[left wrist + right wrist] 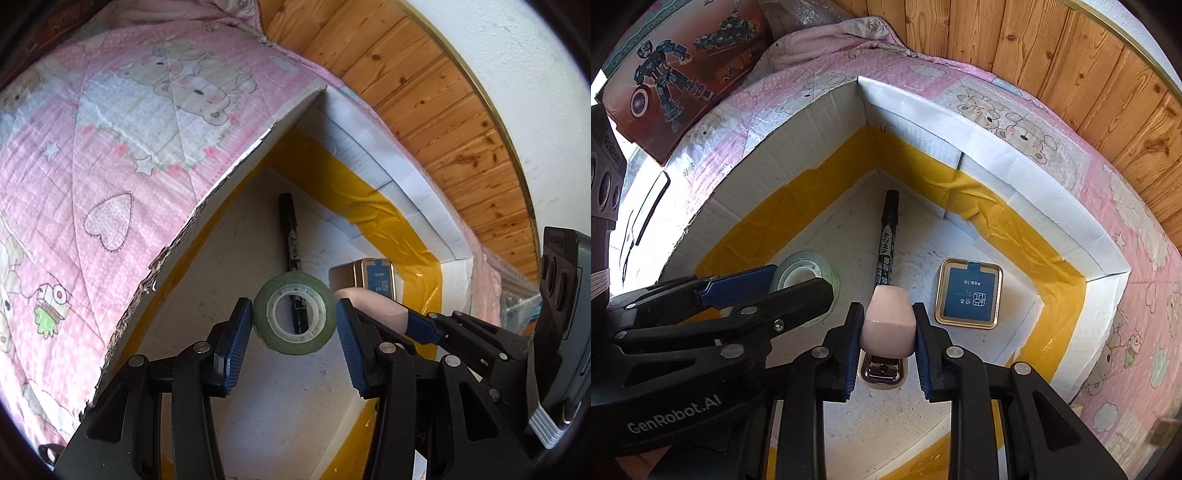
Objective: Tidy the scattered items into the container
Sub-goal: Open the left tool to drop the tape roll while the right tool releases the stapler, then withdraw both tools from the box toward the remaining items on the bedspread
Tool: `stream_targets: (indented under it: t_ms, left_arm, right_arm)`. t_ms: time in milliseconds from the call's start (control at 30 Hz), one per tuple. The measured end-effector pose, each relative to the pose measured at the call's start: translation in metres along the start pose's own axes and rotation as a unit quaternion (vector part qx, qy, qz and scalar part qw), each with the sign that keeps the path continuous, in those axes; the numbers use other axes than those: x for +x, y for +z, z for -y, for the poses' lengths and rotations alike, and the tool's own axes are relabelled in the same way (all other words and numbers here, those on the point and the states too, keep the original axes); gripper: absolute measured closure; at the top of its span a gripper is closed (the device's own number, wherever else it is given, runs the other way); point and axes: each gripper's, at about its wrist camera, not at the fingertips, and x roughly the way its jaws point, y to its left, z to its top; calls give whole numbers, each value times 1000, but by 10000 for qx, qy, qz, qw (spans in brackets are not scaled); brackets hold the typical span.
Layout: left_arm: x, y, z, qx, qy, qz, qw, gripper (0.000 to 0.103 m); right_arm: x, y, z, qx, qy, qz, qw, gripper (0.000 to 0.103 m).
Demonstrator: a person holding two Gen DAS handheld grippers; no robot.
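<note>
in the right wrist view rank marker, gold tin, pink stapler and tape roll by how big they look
1. black marker, longest.
2. gold tin and pink stapler look about alike; the stapler is held in the right gripper nearer the camera, so unranked.
3. tape roll, partly hidden by the left gripper, so unsure.

Inside the white cardboard box (pixel 1034 206) there are four items: one black marker (pixel 886 236), one roll of green tape (pixel 294 314), one pink stapler (pixel 886 325) and one small gold-rimmed tin (pixel 969 293). Beside the box lies one toy-robot carton (pixel 679 70).
</note>
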Motion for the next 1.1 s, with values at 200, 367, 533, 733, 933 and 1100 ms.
stream_targets:
  t_ms: [200, 367, 533, 733, 933, 1100]
  left_arm:
    - [1, -1, -14, -601, -93, -111, 9981, 54]
    - [1, -1, -22, -903, -40, -97, 9959, 54]
    - [1, 1, -25, -1027, 47, -89, 9947, 53]
    - [5, 1, -20, -932, 61, -226, 9954, 51]
    - [-2, 2, -19, -991, -196, -305, 9944, 49]
    - [-24, 2, -14, -854, -527, -203, 9948, 49]
  right_arm:
    - [9, 10, 0, -27, -157, -55, 9999, 75]
    - [19, 18, -2, -50, -225, -121, 9997, 75]
    - [28, 23, 3, 82, -221, -264, 9994, 75]
    - [23, 20, 18, 365, -115, -232, 9990, 73]
    - [2, 12, 28, 599, 122, 10, 9981, 67]
    - [-34, -6, 34, 781, 445, 533, 9945, 63]
